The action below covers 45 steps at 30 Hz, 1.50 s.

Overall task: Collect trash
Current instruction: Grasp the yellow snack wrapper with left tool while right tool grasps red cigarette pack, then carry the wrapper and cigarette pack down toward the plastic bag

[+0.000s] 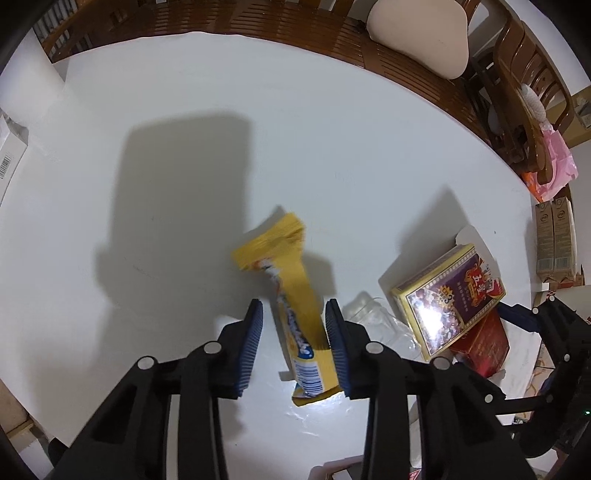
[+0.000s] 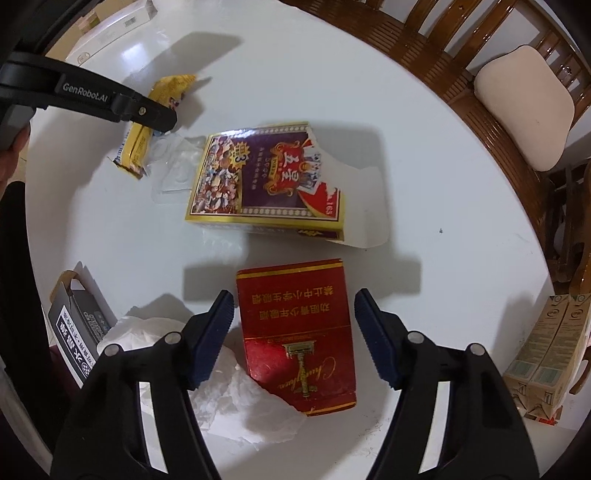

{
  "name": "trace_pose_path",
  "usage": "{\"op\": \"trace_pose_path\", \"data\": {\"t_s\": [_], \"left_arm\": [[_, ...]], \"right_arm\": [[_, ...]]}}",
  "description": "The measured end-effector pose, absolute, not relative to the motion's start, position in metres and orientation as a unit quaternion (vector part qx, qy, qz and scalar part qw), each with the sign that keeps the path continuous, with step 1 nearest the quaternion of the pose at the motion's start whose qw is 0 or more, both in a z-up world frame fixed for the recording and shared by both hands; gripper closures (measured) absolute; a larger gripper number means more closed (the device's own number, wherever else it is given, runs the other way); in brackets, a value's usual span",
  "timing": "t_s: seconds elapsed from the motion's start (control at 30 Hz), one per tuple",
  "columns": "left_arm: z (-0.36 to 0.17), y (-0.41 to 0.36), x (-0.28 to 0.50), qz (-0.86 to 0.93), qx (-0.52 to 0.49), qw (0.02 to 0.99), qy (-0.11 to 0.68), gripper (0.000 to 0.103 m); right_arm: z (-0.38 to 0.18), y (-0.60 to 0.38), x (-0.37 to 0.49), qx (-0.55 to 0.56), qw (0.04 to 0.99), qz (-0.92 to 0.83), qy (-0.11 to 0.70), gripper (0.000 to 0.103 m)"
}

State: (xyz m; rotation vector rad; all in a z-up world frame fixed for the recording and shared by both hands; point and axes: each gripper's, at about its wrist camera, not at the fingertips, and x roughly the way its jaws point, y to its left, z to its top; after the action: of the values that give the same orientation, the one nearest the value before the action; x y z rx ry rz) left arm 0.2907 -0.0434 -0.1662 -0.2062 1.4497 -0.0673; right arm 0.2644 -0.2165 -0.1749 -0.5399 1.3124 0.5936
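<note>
A yellow snack wrapper (image 1: 291,288) lies on the white table (image 1: 295,129), lengthwise between the fingers of my left gripper (image 1: 293,304). Its right pad (image 1: 334,332) is against the wrapper and a gap shows at the left pad, so the jaws stand open. In the right wrist view a flat red cigarette pack (image 2: 295,332) lies between the fingers of my right gripper (image 2: 294,293), with a gap on each side; this gripper is open too. A purple card box (image 2: 258,177), a clear plastic piece (image 2: 177,166) and a crumpled white tissue (image 2: 236,402) lie nearby.
A black box (image 2: 74,325) stands at the table's left edge. Wooden chairs (image 1: 528,92) with a beige cushion (image 1: 421,33) ring the far side. Two brown cartons (image 2: 546,354) sit past the right edge. White boxes (image 2: 110,26) lie at the far left.
</note>
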Motion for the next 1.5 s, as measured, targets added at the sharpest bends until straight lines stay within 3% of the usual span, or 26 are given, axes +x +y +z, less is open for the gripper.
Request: {"op": "trace_pose_path", "data": {"t_s": [0.07,0.2,0.33,1.5], "left_arm": [[-0.166,-0.043,0.292,-0.032,-0.097,0.742,0.663,0.071],[-0.169,-0.044,0.294,-0.037,-0.102,0.740,0.664,0.088],[-0.170,-0.046,0.294,-0.043,-0.100,0.741,0.663,0.091],[-0.097,-0.036,0.261,-0.074,-0.093,0.790,0.601,0.095]], "right_arm": [[-0.178,-0.217,0.264,-0.244,0.717,0.269,0.595,0.041],[-0.180,-0.217,0.267,-0.240,0.718,0.269,0.595,0.045],[-0.181,-0.218,0.269,-0.240,0.717,0.271,0.596,0.046],[-0.111,-0.242,0.259,-0.205,0.802,0.205,0.522,0.048]]}}
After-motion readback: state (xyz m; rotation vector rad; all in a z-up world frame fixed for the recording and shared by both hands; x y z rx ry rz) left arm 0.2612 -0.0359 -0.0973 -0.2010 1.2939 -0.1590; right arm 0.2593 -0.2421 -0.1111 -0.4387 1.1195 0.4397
